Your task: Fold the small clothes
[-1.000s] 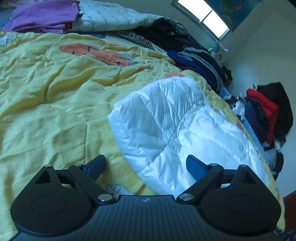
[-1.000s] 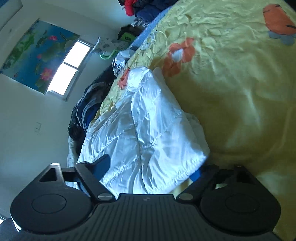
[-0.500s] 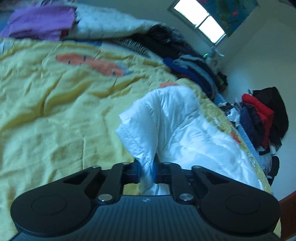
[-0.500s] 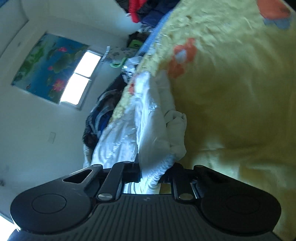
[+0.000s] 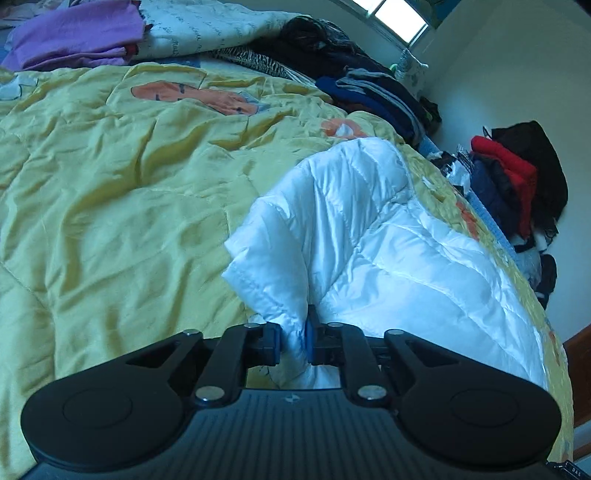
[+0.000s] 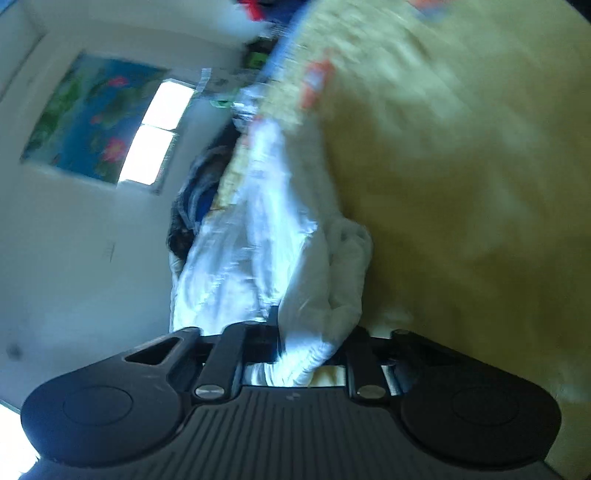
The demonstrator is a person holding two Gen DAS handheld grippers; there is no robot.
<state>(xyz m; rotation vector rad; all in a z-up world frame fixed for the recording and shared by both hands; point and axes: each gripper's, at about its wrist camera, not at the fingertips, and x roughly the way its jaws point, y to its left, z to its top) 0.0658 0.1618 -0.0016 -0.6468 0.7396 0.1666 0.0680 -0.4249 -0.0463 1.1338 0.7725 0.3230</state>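
Note:
A white quilted puffer garment (image 5: 373,236) lies on the yellow bedspread (image 5: 122,192) near the bed's right edge. My left gripper (image 5: 293,341) is shut on the garment's near hem and the cloth bunches up between its blue pads. In the right wrist view the same white garment (image 6: 266,243) hangs in a blurred, tilted frame. My right gripper (image 6: 306,347) is shut on another part of its edge, which is lifted off the yellow bedspread (image 6: 461,184).
Folded purple clothes (image 5: 77,33) and a printed white quilt (image 5: 210,29) lie at the bed's far end. Dark and blue clothes (image 5: 373,92) are piled by the window. Red and black garments (image 5: 517,177) are heaped beyond the bed's right edge.
Both grippers were open around the garment's edge one second ago, then closed on it. The right gripper now lifts and swings its edge; its view has become blurred.

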